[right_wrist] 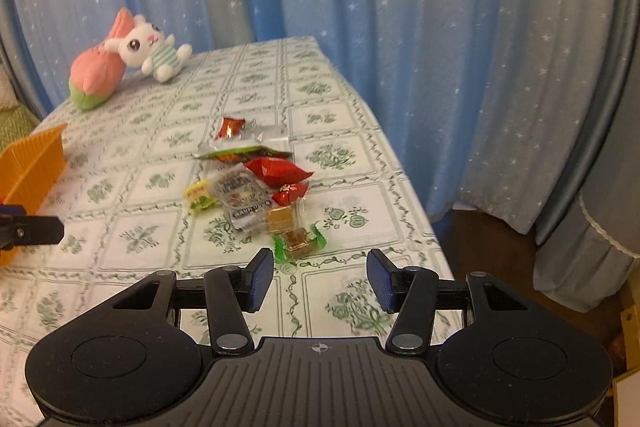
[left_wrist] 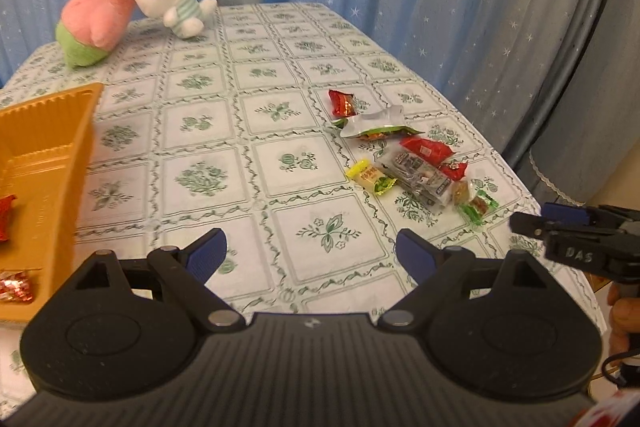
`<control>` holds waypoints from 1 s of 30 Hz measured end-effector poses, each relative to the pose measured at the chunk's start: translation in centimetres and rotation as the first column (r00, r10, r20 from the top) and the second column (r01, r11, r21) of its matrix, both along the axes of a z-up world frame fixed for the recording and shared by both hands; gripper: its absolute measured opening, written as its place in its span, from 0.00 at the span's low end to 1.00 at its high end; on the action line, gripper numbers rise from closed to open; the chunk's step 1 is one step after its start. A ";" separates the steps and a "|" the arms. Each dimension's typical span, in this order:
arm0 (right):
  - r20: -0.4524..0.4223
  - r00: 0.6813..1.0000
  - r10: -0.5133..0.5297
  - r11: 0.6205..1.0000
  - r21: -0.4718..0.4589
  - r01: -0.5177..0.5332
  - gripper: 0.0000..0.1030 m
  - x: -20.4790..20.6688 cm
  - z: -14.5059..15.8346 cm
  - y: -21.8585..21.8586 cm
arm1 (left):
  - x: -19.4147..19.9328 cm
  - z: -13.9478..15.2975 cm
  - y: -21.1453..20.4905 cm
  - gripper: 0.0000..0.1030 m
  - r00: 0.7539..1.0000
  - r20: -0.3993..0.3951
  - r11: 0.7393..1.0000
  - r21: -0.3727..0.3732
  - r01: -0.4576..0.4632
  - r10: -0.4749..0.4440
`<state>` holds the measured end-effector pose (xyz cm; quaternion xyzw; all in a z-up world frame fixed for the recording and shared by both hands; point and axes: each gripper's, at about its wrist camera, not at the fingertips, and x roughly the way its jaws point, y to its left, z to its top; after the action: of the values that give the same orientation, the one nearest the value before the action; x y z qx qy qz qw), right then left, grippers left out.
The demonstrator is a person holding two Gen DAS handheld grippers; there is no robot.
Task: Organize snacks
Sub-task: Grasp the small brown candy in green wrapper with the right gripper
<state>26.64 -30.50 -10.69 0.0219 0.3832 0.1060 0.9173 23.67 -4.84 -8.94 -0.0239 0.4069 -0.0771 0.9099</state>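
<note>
- My right gripper hangs with its jaws apart and empty, just short of the green-wrapped candy at the near edge of the snack pile on the desk.
- My left gripper is also spread wide, holding nothing, beside the orange tray.
- The snacks look light, crinkly and slippery; I judge pinching the candy across its firm middle, not the twisted ends, is safest.
</note>
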 end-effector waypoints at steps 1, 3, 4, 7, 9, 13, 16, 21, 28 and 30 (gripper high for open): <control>0.000 1.000 0.011 1.000 -0.003 -0.011 0.51 0.4 -0.5 0.1 | 0.4 -0.3 -0.2 0.88 1.000 -0.003 1.000 0.001 0.001 -0.001; 0.003 0.999 0.039 0.999 -0.011 -0.038 0.51 1.3 -1.3 0.4 | 1.1 -0.8 -0.5 0.88 1.000 -0.008 1.000 -0.002 0.002 -0.002; 0.005 0.999 0.050 0.999 -0.016 -0.050 0.51 1.6 -1.7 0.6 | 1.4 -1.0 -0.7 0.88 1.000 -0.010 1.000 -0.003 0.002 -0.002; 0.013 0.996 0.084 0.996 -0.033 -0.084 0.51 2.8 -2.7 1.2 | 2.1 -1.6 -1.0 0.88 1.000 -0.016 1.000 -0.005 0.005 -0.005; 0.018 0.993 0.119 0.992 -0.054 -0.118 0.51 3.3 -3.4 1.7 | 2.4 -1.9 -1.1 0.88 1.000 -0.021 1.000 -0.006 0.007 -0.007; 0.016 0.986 0.166 0.982 -0.097 -0.164 0.51 3.9 -4.5 2.4 | 2.8 -2.4 -1.4 0.88 1.000 -0.029 1.000 -0.009 0.012 -0.013; 0.019 0.986 0.168 0.982 -0.093 -0.166 0.51 4.2 -4.8 2.5 | 3.0 -2.7 -1.6 0.88 0.999 -0.032 1.000 -0.009 0.016 -0.016; 0.023 0.984 0.179 0.980 -0.094 -0.176 0.32 4.2 -4.7 2.7 | 3.1 -3.0 -1.8 0.88 0.999 -0.038 1.000 -0.008 0.024 -0.024; 0.023 0.988 0.154 0.985 -0.089 -0.151 0.25 3.8 -4.2 2.6 | 3.2 -3.3 -2.4 0.87 0.998 -0.033 0.999 -0.009 0.052 -0.052; 0.029 0.990 0.138 0.987 -0.082 -0.135 0.25 3.6 -4.0 2.2 | 3.4 -3.4 -2.6 0.87 0.998 -0.030 0.998 -0.013 0.061 -0.061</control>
<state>30.26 -28.32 -14.73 -0.0427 0.3717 0.1535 0.9146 27.07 -7.49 -12.32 -0.0184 0.4208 -0.1069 0.9007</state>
